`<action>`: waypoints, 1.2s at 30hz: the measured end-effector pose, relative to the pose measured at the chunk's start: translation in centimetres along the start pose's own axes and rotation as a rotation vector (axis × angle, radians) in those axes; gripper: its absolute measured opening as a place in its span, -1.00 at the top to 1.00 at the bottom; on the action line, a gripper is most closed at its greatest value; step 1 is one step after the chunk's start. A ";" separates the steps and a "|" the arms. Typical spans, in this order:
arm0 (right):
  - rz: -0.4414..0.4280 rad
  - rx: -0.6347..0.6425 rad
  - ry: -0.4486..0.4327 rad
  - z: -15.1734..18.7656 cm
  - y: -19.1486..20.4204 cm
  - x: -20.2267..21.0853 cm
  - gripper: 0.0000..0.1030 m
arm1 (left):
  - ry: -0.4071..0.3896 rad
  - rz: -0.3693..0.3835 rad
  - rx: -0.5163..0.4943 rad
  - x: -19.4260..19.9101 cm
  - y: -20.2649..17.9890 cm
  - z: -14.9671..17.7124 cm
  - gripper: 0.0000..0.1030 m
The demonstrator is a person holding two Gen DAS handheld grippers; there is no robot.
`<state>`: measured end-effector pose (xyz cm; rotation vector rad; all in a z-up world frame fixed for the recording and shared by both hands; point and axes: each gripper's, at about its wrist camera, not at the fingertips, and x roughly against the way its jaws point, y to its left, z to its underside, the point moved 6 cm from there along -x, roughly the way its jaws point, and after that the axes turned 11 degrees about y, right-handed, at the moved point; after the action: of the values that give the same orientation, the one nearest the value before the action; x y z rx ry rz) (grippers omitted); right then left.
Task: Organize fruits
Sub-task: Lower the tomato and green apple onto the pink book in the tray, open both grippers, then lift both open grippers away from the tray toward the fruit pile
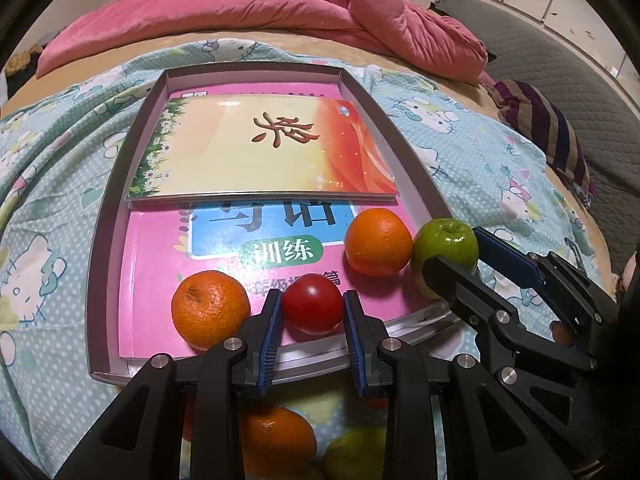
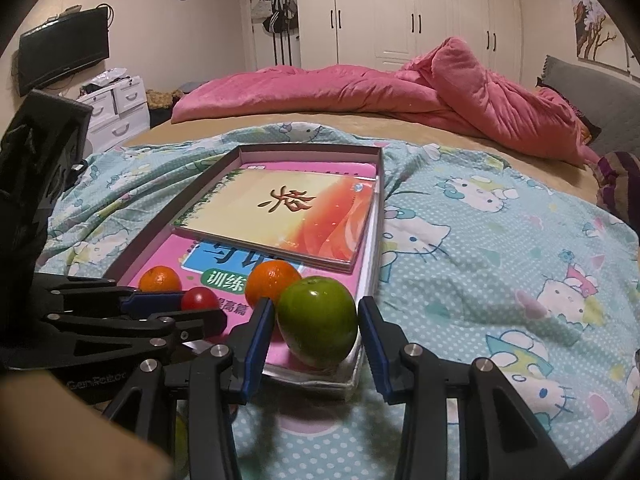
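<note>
- Lay on a bed under a blue cartoon-cat sheet (image 1: 472, 168), with a pink quilt (image 1: 280, 12) bunched at the far side.
- Sat on that sheet: a shallow grey-rimmed box tray (image 1: 105, 216), holding a pink workbook (image 1: 160, 264) with a yellow-and-orange booklet (image 1: 248, 148) stacked over its far half.
- Rested on the near left of the workbook: a mandarin orange (image 1: 210, 308), just beside the left gripper's left finger.
- Clamped next to it: the red tomato (image 1: 313, 303), pinched between the blue pads of the left gripper (image 1: 312, 306), both pads pressing its sides, near the tray's front edge.
- Stood further right on the workbook: a second orange (image 1: 378, 241), touching or all but touching the green apple.
- Gripped at the tray's near right corner: the green apple (image 2: 317, 320), held by the right gripper (image 2: 318, 322), pads against both flanks; seemed to sit at the workbook's edge, though contact underneath could not be told.
- Showed below the left gripper, in the left wrist view: another orange (image 1: 276, 440) and a yellowish-green fruit (image 1: 356, 456) on the sheet, outside the tray, partly hidden by the fingers.
- Hung at the far left of the right wrist view: a wall-mounted television (image 2: 64, 50), above white drawers (image 2: 120, 108).
</note>
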<state>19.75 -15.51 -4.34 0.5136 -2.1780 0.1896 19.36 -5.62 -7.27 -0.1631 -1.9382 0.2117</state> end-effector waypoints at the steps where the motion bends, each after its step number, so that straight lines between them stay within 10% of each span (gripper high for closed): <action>1: 0.000 0.002 0.002 0.0 0.0 0.0 0.15 | 0.000 0.000 0.000 0.0 0.0 0.0 0.40; 21: -0.021 -0.001 0.004 0.4 0.0 0.9 0.11 | -0.005 0.016 -0.002 0.7 0.1 0.3 0.18; 36: -0.059 -0.053 -0.027 0.6 -1.0 2.4 -0.07 | -0.109 0.050 0.050 5.0 2.9 0.4 -0.37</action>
<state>18.48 -17.34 -2.88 0.5531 -2.1852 0.0933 17.22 -1.77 -3.55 -0.1705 -2.0367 0.3072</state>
